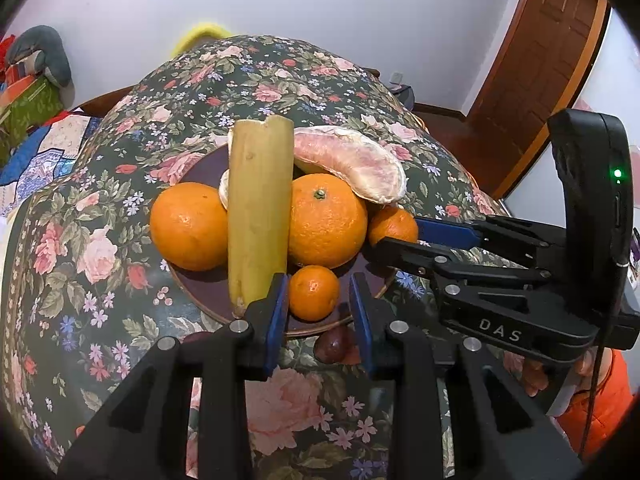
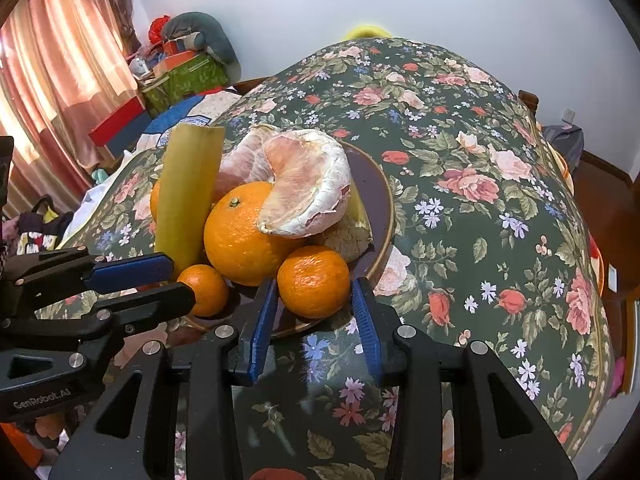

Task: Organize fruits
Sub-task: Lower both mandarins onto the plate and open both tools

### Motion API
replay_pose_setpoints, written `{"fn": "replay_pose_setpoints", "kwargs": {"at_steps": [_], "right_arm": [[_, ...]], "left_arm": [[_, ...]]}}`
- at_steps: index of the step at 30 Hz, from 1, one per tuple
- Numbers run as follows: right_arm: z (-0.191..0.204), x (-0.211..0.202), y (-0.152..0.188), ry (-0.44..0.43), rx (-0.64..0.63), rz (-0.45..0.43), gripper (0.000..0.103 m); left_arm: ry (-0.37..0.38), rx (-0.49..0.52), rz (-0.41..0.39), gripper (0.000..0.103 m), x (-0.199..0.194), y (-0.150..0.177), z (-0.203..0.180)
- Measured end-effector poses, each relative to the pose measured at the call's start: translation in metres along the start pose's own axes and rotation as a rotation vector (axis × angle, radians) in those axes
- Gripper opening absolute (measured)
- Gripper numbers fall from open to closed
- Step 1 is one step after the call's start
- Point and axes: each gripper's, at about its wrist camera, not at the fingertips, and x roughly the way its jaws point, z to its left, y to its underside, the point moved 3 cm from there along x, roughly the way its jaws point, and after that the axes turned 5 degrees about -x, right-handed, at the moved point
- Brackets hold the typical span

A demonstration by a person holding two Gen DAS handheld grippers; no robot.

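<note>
Left gripper (image 1: 318, 312), seen from its own wrist camera, stands spread wide and holds nothing; a small mandarin (image 1: 314, 293) sits between its blue pads at the near rim of the dark plate (image 1: 208, 292), apparently untouched. Behind it the plate carries a large orange (image 1: 188, 226), a second large orange (image 1: 326, 220), an upright yellow-green stalk piece (image 1: 258, 208) and a peeled pomelo segment (image 1: 352, 164) draped over the pile. A dark reddish fruit (image 1: 334, 345) lies on the floral tablecloth (image 1: 100, 216) just off the rim. The right gripper (image 1: 398, 236) reaches in from the side beside another mandarin (image 1: 393, 226). Any shove here would likely topple the stalk, which looks propped rather than seated.

From the right wrist camera, the right gripper (image 2: 314, 310) is likewise released, its pads flanking a mandarin (image 2: 313, 282) at the plate's edge (image 2: 386, 216). The pomelo segment (image 2: 306, 184) overhangs the large orange (image 2: 244, 232). Closing off-centre could squirt the round mandarin onto the cloth; the two grippers, near each other, risk colliding.
</note>
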Motion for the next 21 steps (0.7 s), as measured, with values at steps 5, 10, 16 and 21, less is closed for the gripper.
{"fn": "replay_pose_setpoints", "kwargs": {"at_steps": [5, 10, 16, 21], "right_arm": [[0.003, -0.013, -0.001, 0.006, -0.001, -0.022, 0.038], [0.012, -0.034, -0.003, 0.018, -0.015, -0.055, 0.038], [0.026, -0.057, -0.005, 0.021, -0.031, -0.096, 0.038], [0.042, -0.073, -0.003, 0.021, -0.05, -0.118, 0.038]], "left_arm": [[0.0, -0.003, -0.034, 0.031, -0.018, -0.001, 0.0], [-0.015, -0.008, -0.092, 0.031, -0.047, -0.006, 0.003], [-0.046, -0.034, -0.154, 0.032, -0.082, -0.01, 0.019], [-0.081, -0.063, -0.188, 0.038, -0.109, -0.004, 0.039]]}}
